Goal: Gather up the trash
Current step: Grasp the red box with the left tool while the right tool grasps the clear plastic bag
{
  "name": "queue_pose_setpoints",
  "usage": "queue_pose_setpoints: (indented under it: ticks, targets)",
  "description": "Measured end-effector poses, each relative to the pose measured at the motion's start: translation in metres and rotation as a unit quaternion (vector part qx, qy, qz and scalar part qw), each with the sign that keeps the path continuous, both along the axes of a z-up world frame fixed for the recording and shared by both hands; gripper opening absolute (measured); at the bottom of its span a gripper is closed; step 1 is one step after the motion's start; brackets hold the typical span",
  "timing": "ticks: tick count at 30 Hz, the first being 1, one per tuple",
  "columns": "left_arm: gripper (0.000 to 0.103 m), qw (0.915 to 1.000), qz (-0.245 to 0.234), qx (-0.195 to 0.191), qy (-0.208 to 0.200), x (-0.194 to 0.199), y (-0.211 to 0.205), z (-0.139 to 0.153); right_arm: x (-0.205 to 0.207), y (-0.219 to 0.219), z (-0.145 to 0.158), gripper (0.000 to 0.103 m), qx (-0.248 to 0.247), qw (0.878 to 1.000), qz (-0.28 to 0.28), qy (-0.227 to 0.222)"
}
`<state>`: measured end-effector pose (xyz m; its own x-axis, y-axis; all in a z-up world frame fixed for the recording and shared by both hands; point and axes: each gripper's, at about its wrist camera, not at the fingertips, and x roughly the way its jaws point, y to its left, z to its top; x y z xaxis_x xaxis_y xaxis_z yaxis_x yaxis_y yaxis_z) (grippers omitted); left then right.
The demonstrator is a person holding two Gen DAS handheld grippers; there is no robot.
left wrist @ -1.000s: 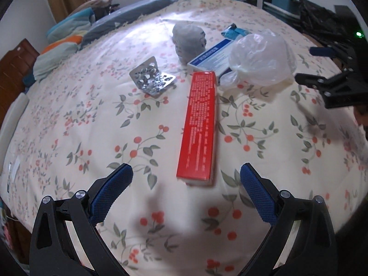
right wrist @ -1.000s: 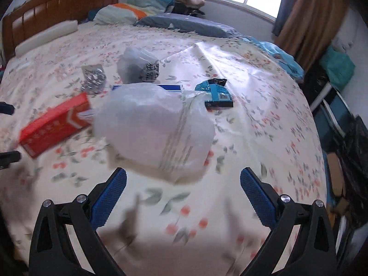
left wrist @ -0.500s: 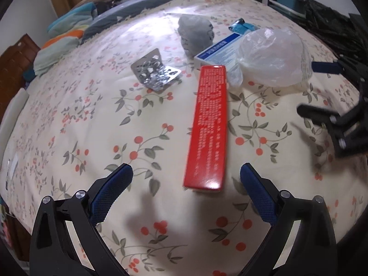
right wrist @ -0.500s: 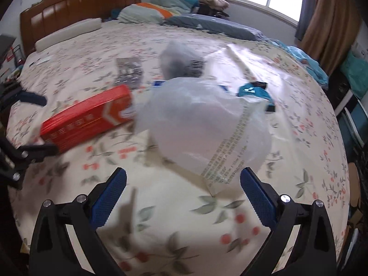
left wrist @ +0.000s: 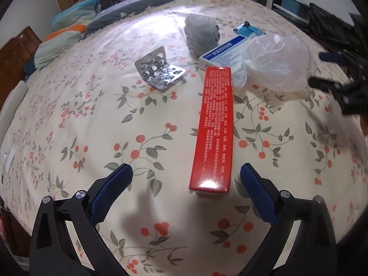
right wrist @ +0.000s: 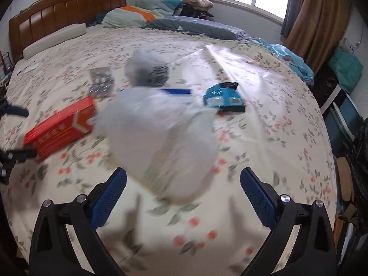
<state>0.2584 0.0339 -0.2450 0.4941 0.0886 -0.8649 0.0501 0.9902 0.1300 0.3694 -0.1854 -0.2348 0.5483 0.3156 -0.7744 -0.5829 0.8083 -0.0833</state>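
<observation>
Trash on the floral bedsheet, left wrist view: one red carton, one blister pack, one blue-white box, one clear plastic bag, one grey wad, one teal wrapper. Left gripper gapes, empty, just short of the carton's near end.

Right wrist view, blurred: right gripper spread wide, holding nothing, the bag's near edge between its fingertips.

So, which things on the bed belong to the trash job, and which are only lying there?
Trash to collect:
red box
blue and white box
clear plastic bag
foil blister pack
grey crumpled bag
teal wrapper

Just lying about:
folded bedding
white pillow
</observation>
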Motion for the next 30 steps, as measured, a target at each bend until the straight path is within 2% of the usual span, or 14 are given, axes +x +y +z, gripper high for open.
queue_pose_setpoints:
  ticks: [4, 9, 16, 20, 30]
  targets:
    - [0.097, 1.0000, 0.004, -0.002, 0.004, 0.005, -0.001, -0.003, 0.009, 0.012, -0.008, 0.098, 0.010, 1.000, 0.009, 0.025]
    - [0.097, 1.0000, 0.004, 0.000, 0.005, 0.005, 0.001, -0.003, -0.026, 0.034, -0.006, 0.098, 0.031, 0.999, 0.030, 0.031]
    - [0.097, 0.9998, 0.016, -0.007, 0.003, 0.002, 0.016, -0.003, -0.068, 0.045, 0.006, 0.098, 0.031, 0.998, 0.043, 0.036]
    - [0.097, 0.9994, 0.024, -0.025, 0.002, 0.005, 0.020, -0.003, -0.062, 0.046, 0.012, 0.098, 0.001, 0.999, 0.036, 0.000]
    - [0.097, 0.9991, 0.012, -0.041, 0.002, 0.024, 0.011, -0.006, -0.019, 0.068, -0.005, 0.098, -0.029, 0.996, 0.082, 0.001]
